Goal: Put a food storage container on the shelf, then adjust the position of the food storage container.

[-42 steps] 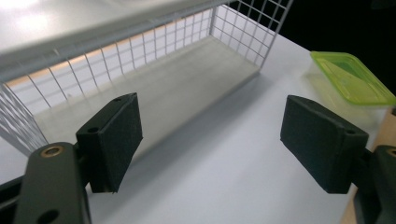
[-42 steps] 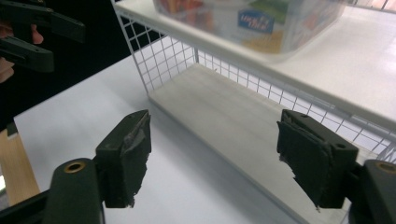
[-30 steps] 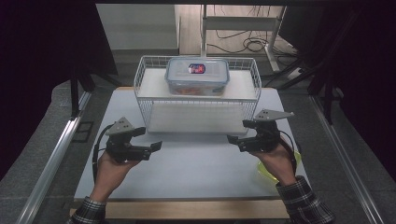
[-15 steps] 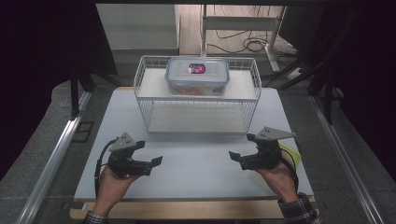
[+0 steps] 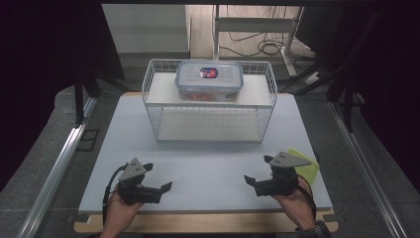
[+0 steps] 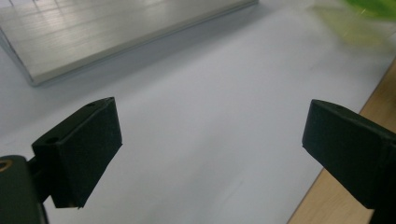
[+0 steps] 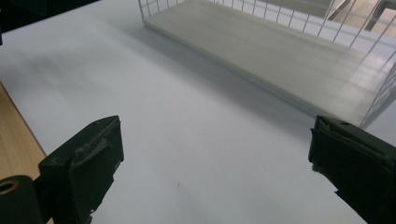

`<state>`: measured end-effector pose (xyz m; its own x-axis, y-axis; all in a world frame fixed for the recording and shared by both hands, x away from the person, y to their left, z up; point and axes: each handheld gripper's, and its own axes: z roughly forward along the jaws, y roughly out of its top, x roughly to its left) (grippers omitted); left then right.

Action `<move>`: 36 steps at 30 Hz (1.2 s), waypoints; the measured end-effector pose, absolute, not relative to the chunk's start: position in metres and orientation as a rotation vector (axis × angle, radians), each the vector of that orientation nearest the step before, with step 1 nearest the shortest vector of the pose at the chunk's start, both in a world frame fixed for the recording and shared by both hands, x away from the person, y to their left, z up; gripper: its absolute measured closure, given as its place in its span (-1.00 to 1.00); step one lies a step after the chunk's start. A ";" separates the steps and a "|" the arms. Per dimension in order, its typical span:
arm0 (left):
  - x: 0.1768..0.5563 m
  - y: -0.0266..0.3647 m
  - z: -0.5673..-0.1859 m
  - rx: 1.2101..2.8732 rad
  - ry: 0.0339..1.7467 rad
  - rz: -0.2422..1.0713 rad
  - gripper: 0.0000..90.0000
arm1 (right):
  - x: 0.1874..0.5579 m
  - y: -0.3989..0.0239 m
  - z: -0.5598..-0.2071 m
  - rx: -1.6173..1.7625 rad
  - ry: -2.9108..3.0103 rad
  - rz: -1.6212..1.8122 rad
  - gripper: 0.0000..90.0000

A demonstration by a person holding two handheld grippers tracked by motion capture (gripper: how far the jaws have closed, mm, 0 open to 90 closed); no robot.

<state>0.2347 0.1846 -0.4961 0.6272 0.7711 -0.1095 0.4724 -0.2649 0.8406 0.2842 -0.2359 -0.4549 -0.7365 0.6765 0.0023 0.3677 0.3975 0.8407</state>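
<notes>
My left gripper (image 5: 158, 177) sits low over the near left of the white table (image 5: 208, 163), held in a hand. Its jaws have just been opening and stand wide apart in the left gripper view (image 6: 210, 144), with bare table between them. My right gripper (image 5: 258, 171) is low over the near right, and its jaws have also been opening. They are spread wide in the right gripper view (image 7: 215, 158), holding nothing. A clear lidded container (image 5: 209, 80) rests on the top shelf of a white wire rack (image 5: 157, 114) at the back of the table.
A yellow-green cloth (image 5: 306, 166) lies by the right gripper, near the table's right edge, blurred in the left gripper view (image 6: 369, 7). The rack's lower shelf (image 7: 280, 51) is bare. A wooden strip (image 5: 198, 222) borders the table's near edge.
Both hands have drawn back toward the near edge of the table and sunk closer to its surface. The container and rack have not moved.
</notes>
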 end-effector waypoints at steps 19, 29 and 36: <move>0.233 0.185 -0.509 1.946 0.990 0.445 -0.89 | 0.294 -0.274 -0.466 1.136 2.270 1.129 -0.67; 0.233 0.187 -0.510 1.938 0.990 0.443 -0.89 | 0.297 -0.336 -0.457 1.239 2.146 0.979 0.70; 0.233 0.188 -0.510 1.926 0.991 0.438 -0.88 | 0.296 -0.372 -0.459 1.330 2.053 0.891 0.99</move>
<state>0.2333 0.1880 -0.5105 0.6161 0.7831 -0.0843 0.4653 -0.2755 0.8412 0.2960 -0.3718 -0.4592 -0.3736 0.9242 -0.0794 0.5735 0.2974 0.7633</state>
